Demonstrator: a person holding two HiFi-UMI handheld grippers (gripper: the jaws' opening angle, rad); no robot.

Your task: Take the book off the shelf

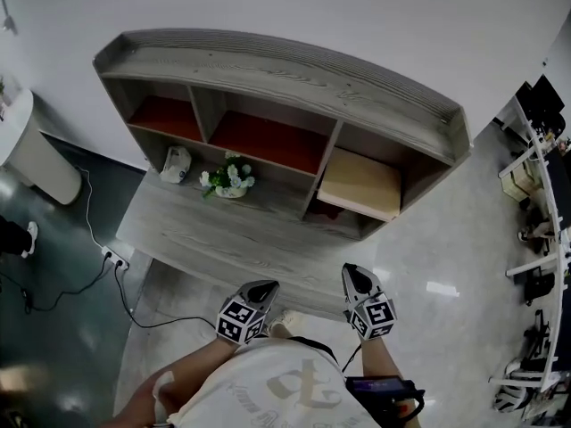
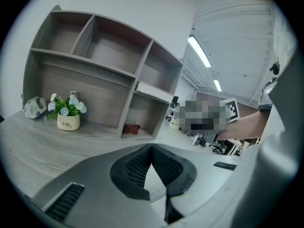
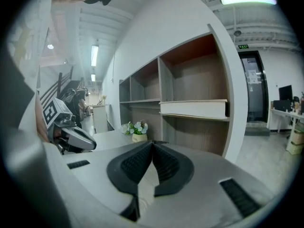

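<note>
The book (image 1: 359, 182) lies flat on the middle shelf of the rightmost compartment of a grey wooden shelf unit (image 1: 294, 71). From the gripper views it shows as a pale slab, the book (image 2: 154, 91) in the left one and the book (image 3: 194, 109) in the right one. My left gripper (image 1: 261, 286) and right gripper (image 1: 354, 271) hover side by side at the desk's near edge, well short of the shelf. Both are shut with nothing between the jaws: left gripper (image 2: 152, 147), right gripper (image 3: 152, 143).
A small pot of white flowers (image 1: 228, 179) and a pale rounded object (image 1: 176, 163) stand on the desk (image 1: 205, 239) below the left shelves. A red thing (image 2: 131, 128) lies in the lower right compartment. A power strip with cables (image 1: 114, 259) lies on the floor at the left.
</note>
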